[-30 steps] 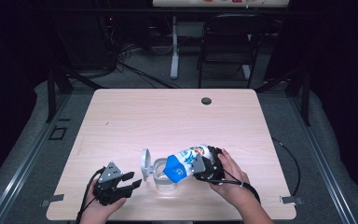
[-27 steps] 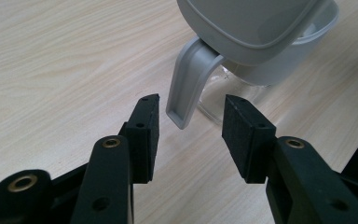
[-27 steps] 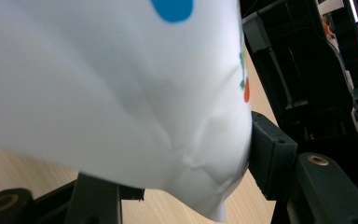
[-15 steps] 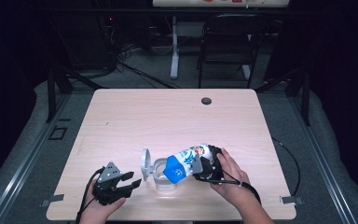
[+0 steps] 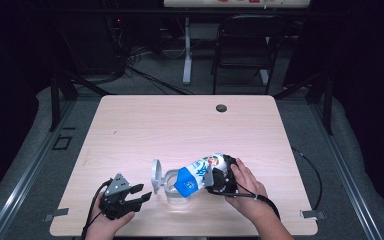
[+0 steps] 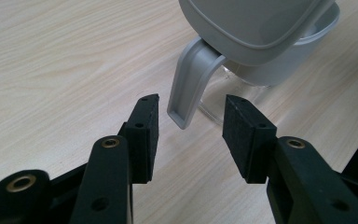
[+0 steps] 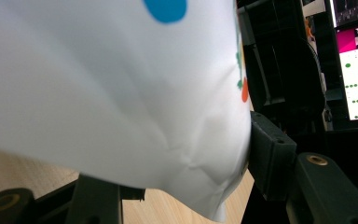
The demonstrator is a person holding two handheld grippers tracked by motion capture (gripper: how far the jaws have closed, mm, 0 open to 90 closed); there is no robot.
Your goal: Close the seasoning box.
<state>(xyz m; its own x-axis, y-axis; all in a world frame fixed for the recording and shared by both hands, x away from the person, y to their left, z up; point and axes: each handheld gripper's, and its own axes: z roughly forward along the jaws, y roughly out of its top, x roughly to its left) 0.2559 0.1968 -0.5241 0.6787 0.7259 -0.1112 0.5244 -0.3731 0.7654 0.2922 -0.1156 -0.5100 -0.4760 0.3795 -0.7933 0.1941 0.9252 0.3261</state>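
The wooden table (image 5: 180,125) carries everything, and places here are told from the clear jug (image 5: 176,187) that stands near its front edge. The jug's grey lid (image 5: 155,176) is swung up on the side toward the left gripper, and its grey handle (image 6: 189,79) hangs on that same side.

A white and blue bag (image 5: 200,173) lies tilted over the jug's open top, its blue end lowest, at the jug's mouth. The right gripper (image 5: 219,179) is clenched on the bag's white end, the pads pressing into the creased film on the side away from the lid.

The left gripper (image 5: 130,196) sits just beside the jug on the lid side, jaws spread and grasping nothing; the handle's tip stands beyond them, untouched.
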